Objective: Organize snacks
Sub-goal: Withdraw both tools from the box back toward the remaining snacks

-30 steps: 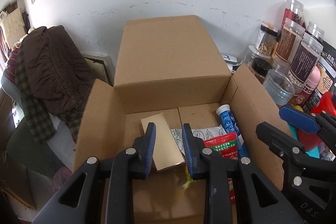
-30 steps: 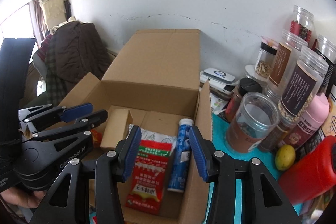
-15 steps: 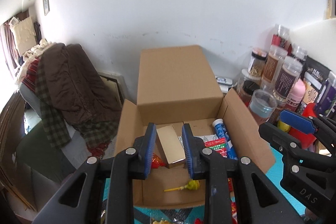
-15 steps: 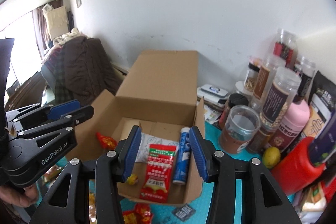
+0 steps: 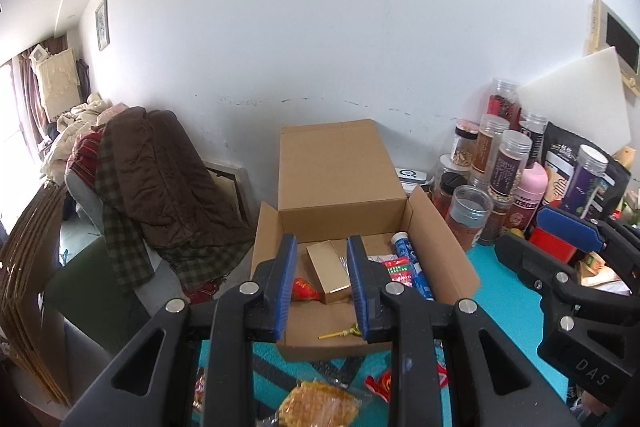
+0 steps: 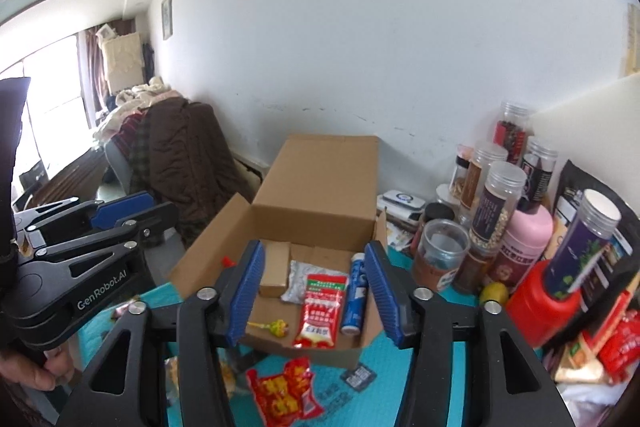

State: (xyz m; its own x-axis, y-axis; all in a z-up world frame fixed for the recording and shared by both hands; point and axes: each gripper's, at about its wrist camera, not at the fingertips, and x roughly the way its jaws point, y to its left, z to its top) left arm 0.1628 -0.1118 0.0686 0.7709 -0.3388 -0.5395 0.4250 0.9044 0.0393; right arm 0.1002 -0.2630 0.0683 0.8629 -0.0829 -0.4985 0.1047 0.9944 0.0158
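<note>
Both views look down at the open cardboard box (image 5: 344, 215) on the teal counter (image 5: 504, 303), its lid flap standing up against the white wall.

Left hand-held gripper (image 5: 320, 287): at its narrowest setting, a slim gap between the blue pads, nothing in it. Right hand-held gripper (image 6: 314, 297): partly spread, its jaws have just been opening, nothing between them.

Inside the box we note a gold carton (image 5: 328, 271), a red-and-white sachet (image 6: 322, 307), a blue tube (image 6: 356, 297) along the right wall and a yellow lollipop (image 6: 276, 327) near the front edge.

Only the right view gives us the silver foil pouch (image 6: 300, 281) clearly, lying between carton and sachet, and a red-and-yellow snack packet (image 6: 286, 393) on the counter in front of the box. It also shows the fingers (image 6: 40, 373) of the person's hand under the left tool.

Only the left view shows a red wrapped sweet (image 5: 304, 289) in the box's left corner beside the carton, and a bag of golden crackers (image 5: 320, 405) on the counter below the fingers.

Jars (image 6: 496, 211) and a pink bottle (image 6: 524, 243) crowd the counter to the right of the box in both views.
</note>
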